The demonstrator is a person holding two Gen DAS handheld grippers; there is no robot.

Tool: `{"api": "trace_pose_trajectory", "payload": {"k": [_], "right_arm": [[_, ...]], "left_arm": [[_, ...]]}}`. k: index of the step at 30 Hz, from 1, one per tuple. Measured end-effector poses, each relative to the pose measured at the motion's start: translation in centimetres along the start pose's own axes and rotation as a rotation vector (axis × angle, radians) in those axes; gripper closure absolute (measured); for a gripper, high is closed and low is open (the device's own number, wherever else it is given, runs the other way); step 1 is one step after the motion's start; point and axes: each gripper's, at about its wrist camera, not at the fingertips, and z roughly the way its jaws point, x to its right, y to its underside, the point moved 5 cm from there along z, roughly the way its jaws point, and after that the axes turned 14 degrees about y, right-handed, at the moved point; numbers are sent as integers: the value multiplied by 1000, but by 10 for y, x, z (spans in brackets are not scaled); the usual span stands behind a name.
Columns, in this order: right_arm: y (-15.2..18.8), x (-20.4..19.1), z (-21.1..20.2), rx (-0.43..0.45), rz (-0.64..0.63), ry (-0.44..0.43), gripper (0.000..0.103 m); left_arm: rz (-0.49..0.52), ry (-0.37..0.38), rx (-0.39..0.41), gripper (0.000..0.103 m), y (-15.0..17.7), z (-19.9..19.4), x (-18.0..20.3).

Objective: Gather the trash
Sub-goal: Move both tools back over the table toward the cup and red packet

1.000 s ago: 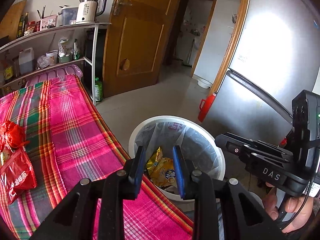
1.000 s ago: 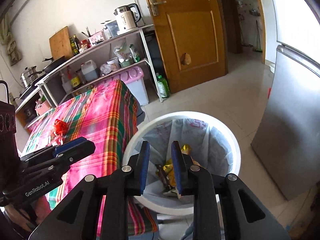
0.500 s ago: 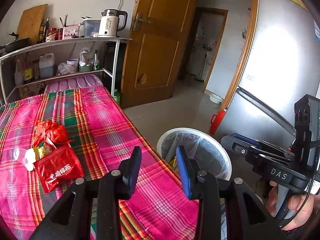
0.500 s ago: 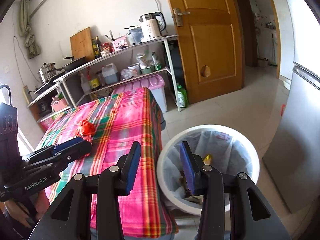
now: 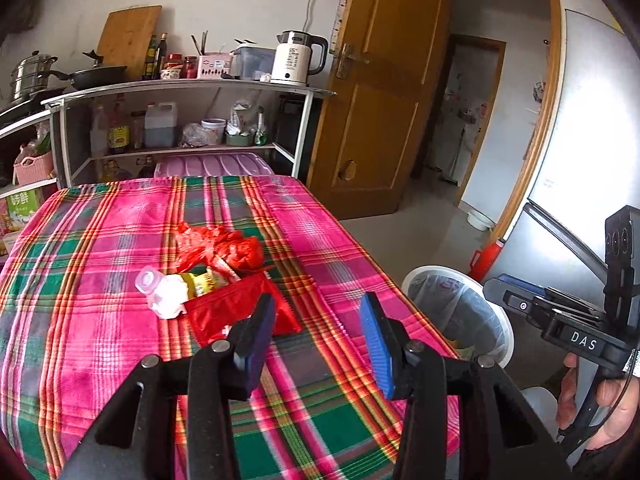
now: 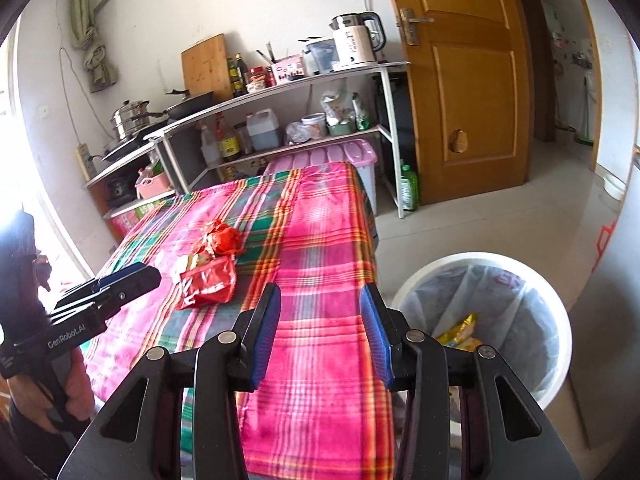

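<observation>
On the plaid-covered table (image 5: 100, 280) (image 6: 320, 240) lies a small heap of trash: a red foil pouch (image 5: 236, 312) (image 6: 206, 282), a crumpled red plastic bag (image 5: 224, 246) (image 6: 220, 238), a yellow wrapper (image 5: 204, 280) and a white crumpled wad (image 5: 166, 294). My left gripper (image 5: 318, 312) (image 6: 108, 284) hovers just short of the pouch, its jaws opening with nothing between them. My right gripper (image 6: 320, 300) (image 5: 496, 286) stands open and empty over the table's right edge. A white lined bin (image 5: 500, 320) (image 6: 480, 258) on the floor holds a yellow wrapper (image 6: 460, 330).
Behind the table a white shelf rack (image 5: 304, 136) (image 6: 388, 120) carries a kettle (image 5: 294, 58), bottles and pans. A wooden door (image 5: 380, 120) stands open to the right. A grey fridge (image 5: 580, 160) flanks the bin, with a red container (image 5: 486, 258) at its foot.
Both views swung left from over the bin to the table. Both grippers' jaws spread wider, empty throughout. The trash heap has come into the middle of the views.
</observation>
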Motion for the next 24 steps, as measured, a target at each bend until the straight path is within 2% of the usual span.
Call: {"api": "trace_pose_trajectory", "payload": {"k": [11, 18, 22, 24], "right_arm": [[4, -48, 15, -32, -72, -58, 61], [2, -72, 31, -52, -100, -100, 60], [1, -85, 48, -83, -119, -136, 51], [2, -93, 58, -102, -123, -157, 51]], "left_arm": [[-58, -90, 19, 57, 9, -26, -52], [-93, -135, 16, 56, 10, -27, -79], [-121, -155, 0, 54, 10, -19, -97], [-131, -162, -12, 52, 10, -13, -107]]}}
